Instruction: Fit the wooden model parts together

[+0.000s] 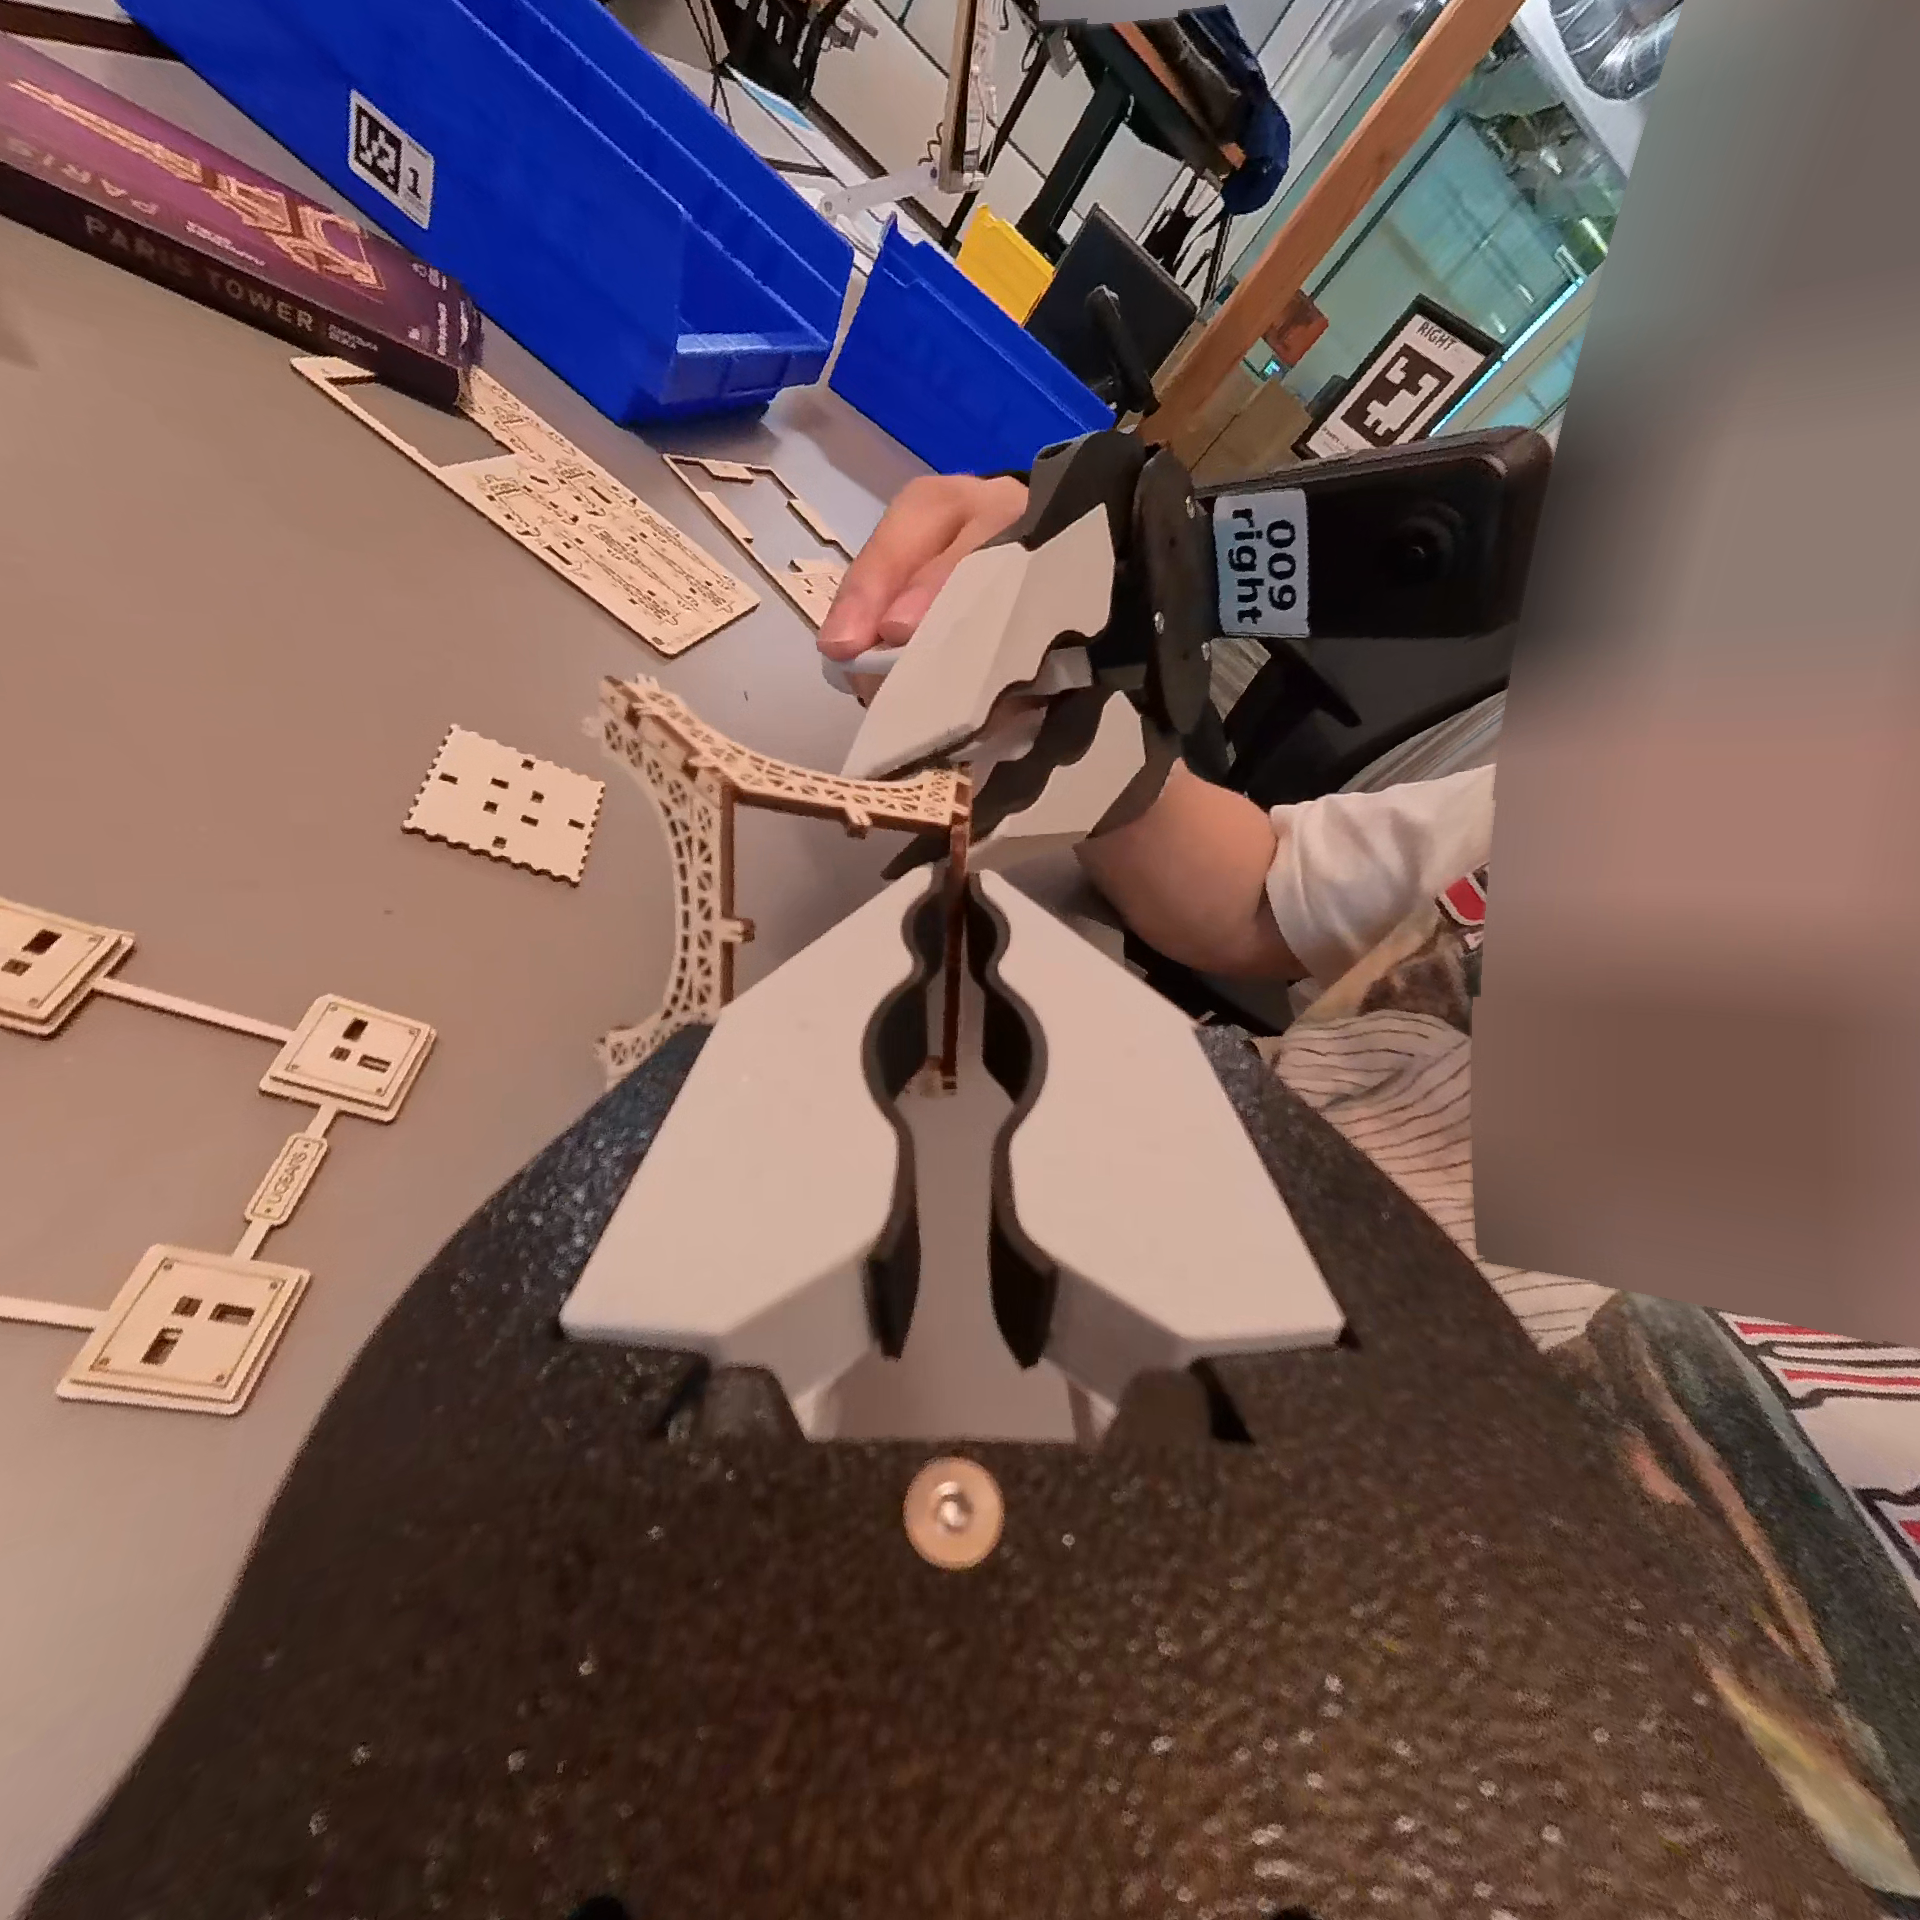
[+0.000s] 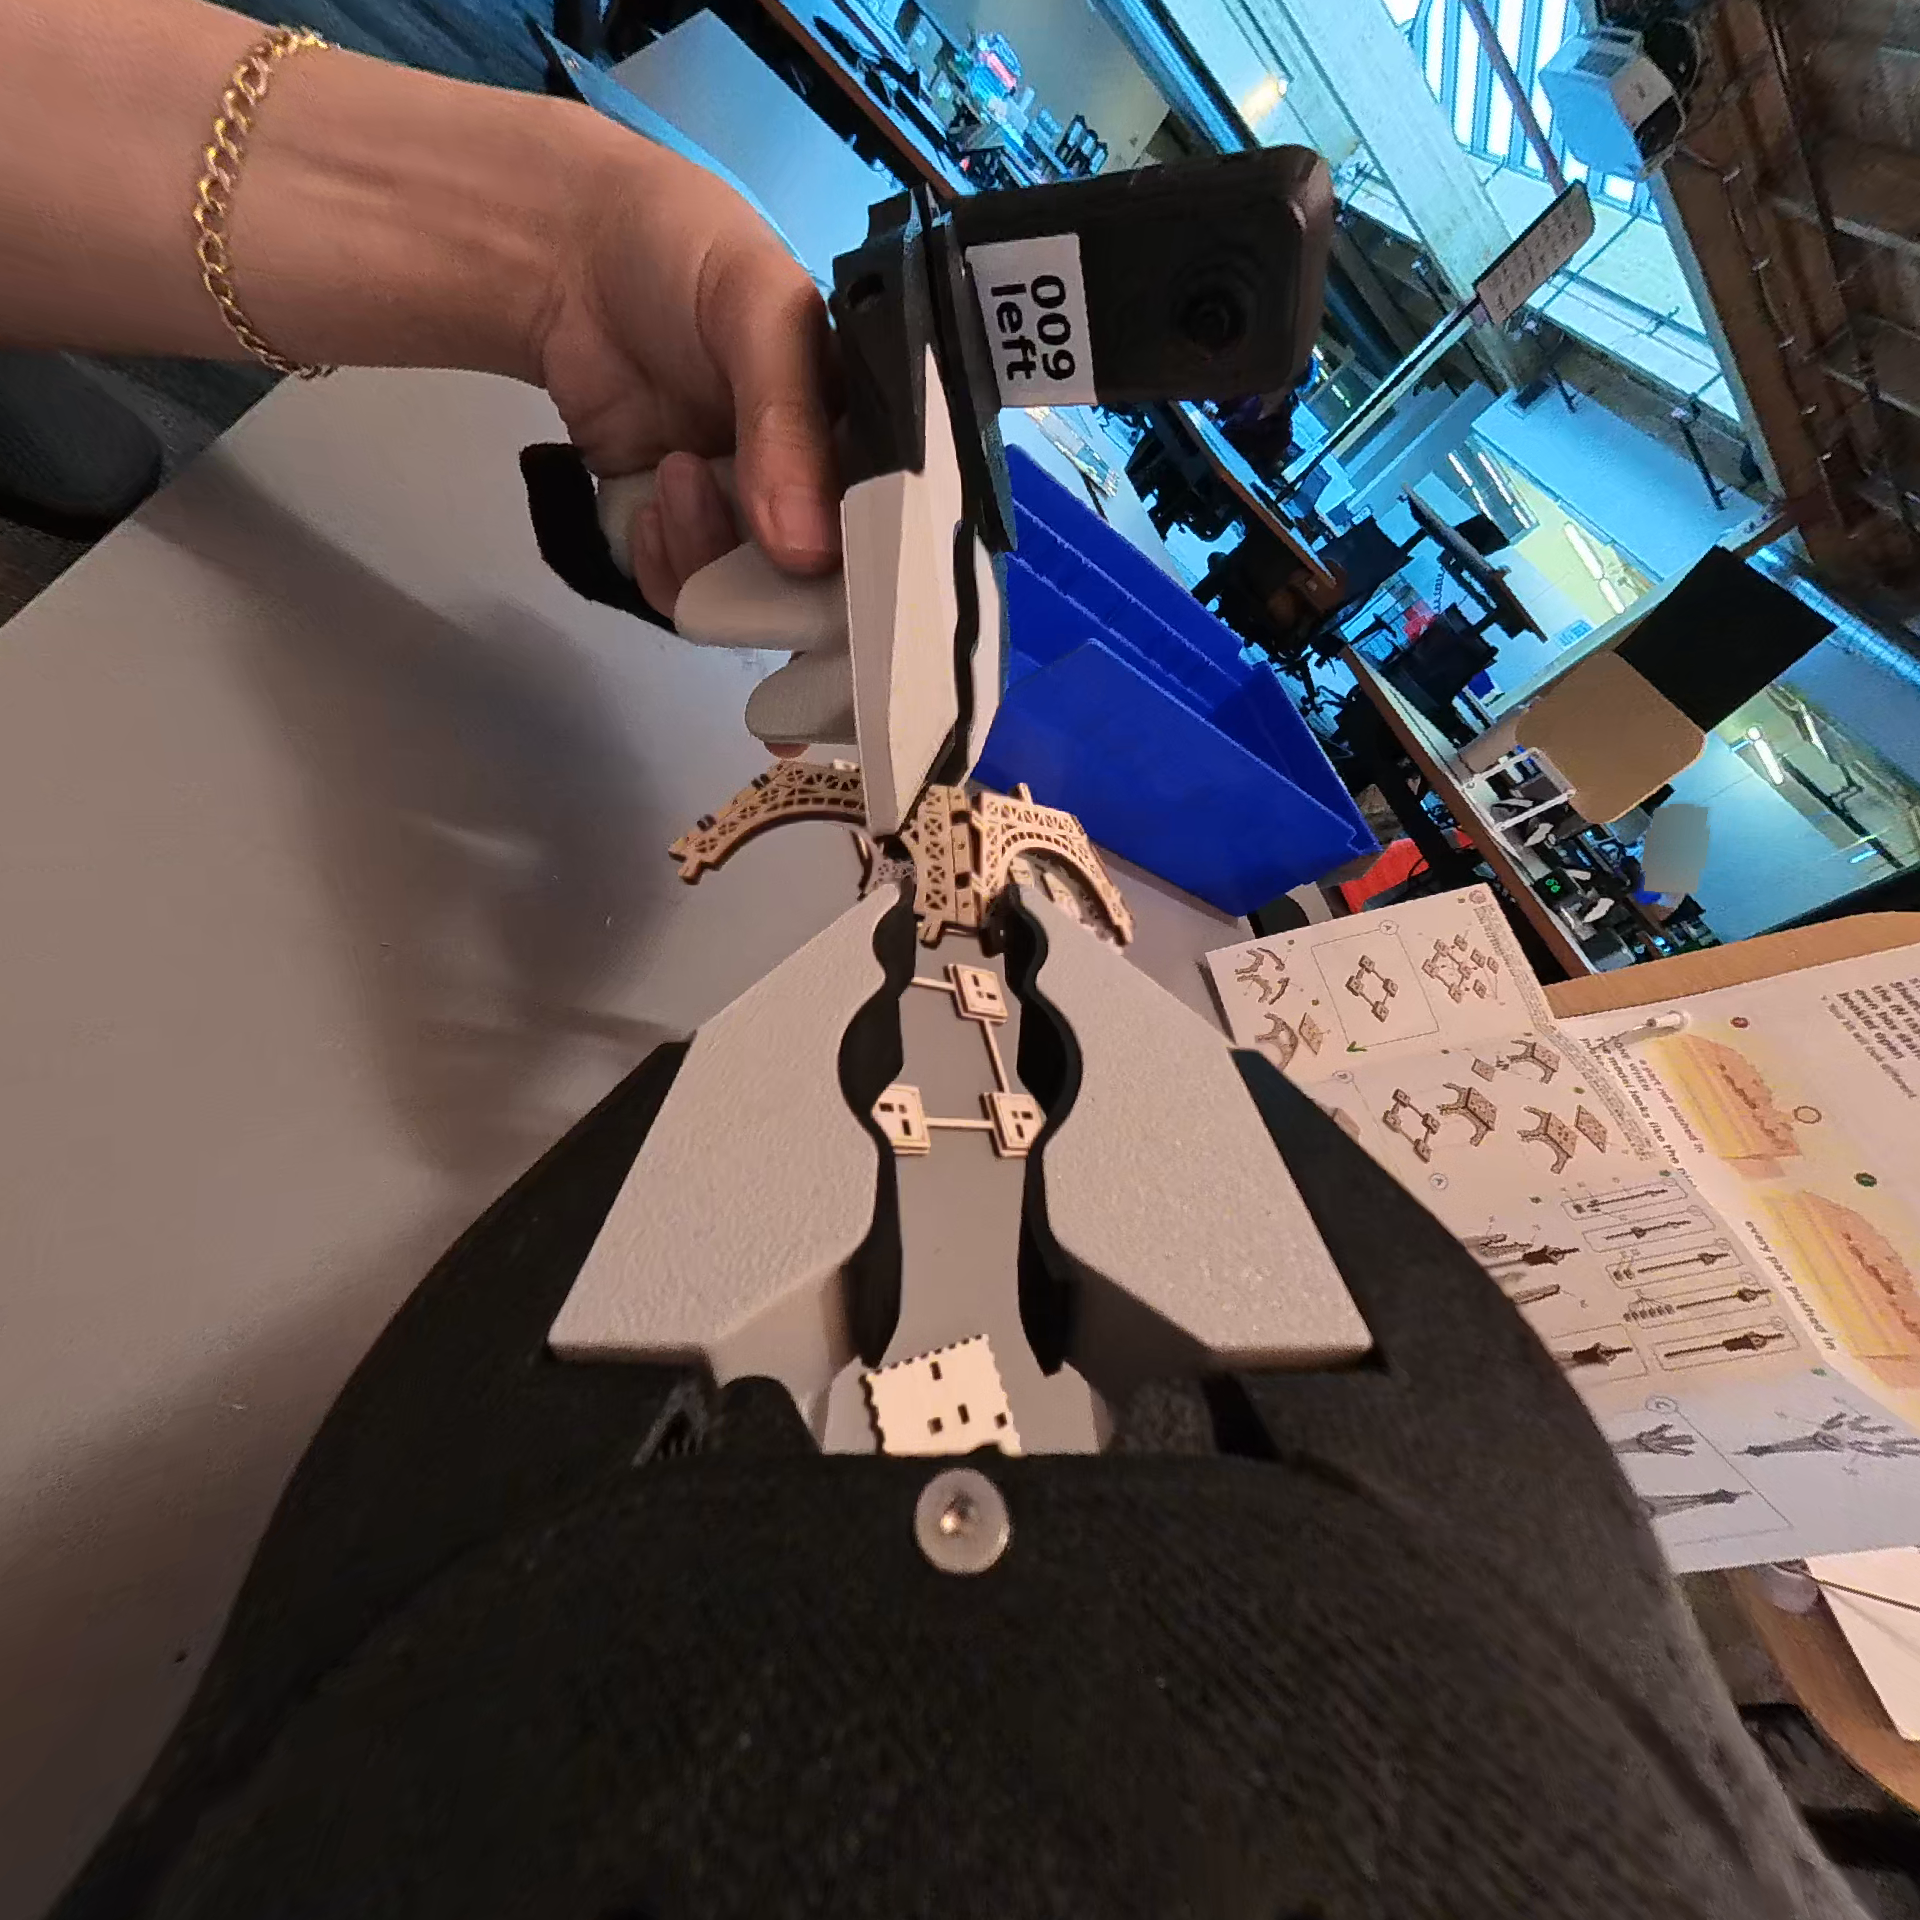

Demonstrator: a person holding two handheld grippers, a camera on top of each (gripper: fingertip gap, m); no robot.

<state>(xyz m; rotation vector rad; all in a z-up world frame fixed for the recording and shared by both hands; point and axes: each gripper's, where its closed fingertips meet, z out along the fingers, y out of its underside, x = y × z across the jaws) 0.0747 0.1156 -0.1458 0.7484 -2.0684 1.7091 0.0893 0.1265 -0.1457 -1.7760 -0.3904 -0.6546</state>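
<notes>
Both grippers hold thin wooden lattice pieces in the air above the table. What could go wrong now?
1. The left gripper pinches a thin wooden panel by its edge only; it may snap or slip if squeezed or twisted.
2. The right gripper holds the arched legs at their joint; pushing off-line could break the fine lattice.
3. A dropped piece could land on the base frame lying on the table below.

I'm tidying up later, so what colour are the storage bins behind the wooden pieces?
Bright blue storage bins, clearest in the left wrist view.
</notes>
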